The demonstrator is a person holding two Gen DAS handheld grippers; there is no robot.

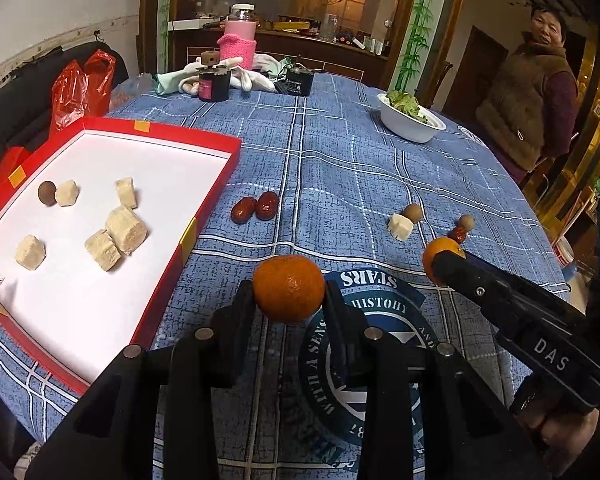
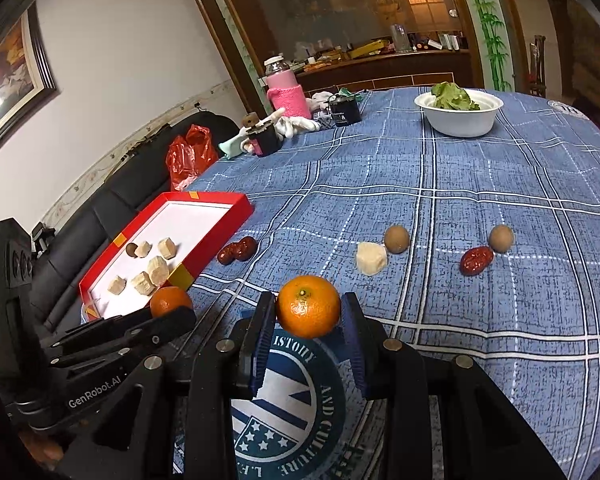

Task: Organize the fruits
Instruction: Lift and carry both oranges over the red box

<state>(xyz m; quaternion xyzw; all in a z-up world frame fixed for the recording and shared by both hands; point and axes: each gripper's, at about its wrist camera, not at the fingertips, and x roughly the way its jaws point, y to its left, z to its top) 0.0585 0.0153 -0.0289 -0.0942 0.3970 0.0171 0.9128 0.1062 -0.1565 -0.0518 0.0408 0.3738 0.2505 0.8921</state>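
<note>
My left gripper (image 1: 288,294) is shut on an orange mandarin (image 1: 289,289), held above the blue checked tablecloth beside the red tray (image 1: 216,188). My right gripper (image 2: 309,314) is shut on a second mandarin (image 2: 309,312); it also shows at the right of the left wrist view, the mandarin (image 1: 438,258) at its tip. The white-lined tray holds several pale cut chunks (image 1: 126,230) and a brown longan (image 1: 47,193). On the cloth lie two red dates (image 1: 255,208), a pale chunk (image 2: 371,258), two longans (image 2: 396,239) (image 2: 501,238) and another red date (image 2: 476,261).
At the table's far side stand a white bowl of greens (image 2: 460,120), a pink-sleeved jar (image 1: 239,38), a dark cup (image 1: 214,84), a small black box (image 1: 298,84) and white cloths. A red plastic bag (image 1: 82,88) sits left. A person in a brown vest (image 1: 528,108) stands at the right.
</note>
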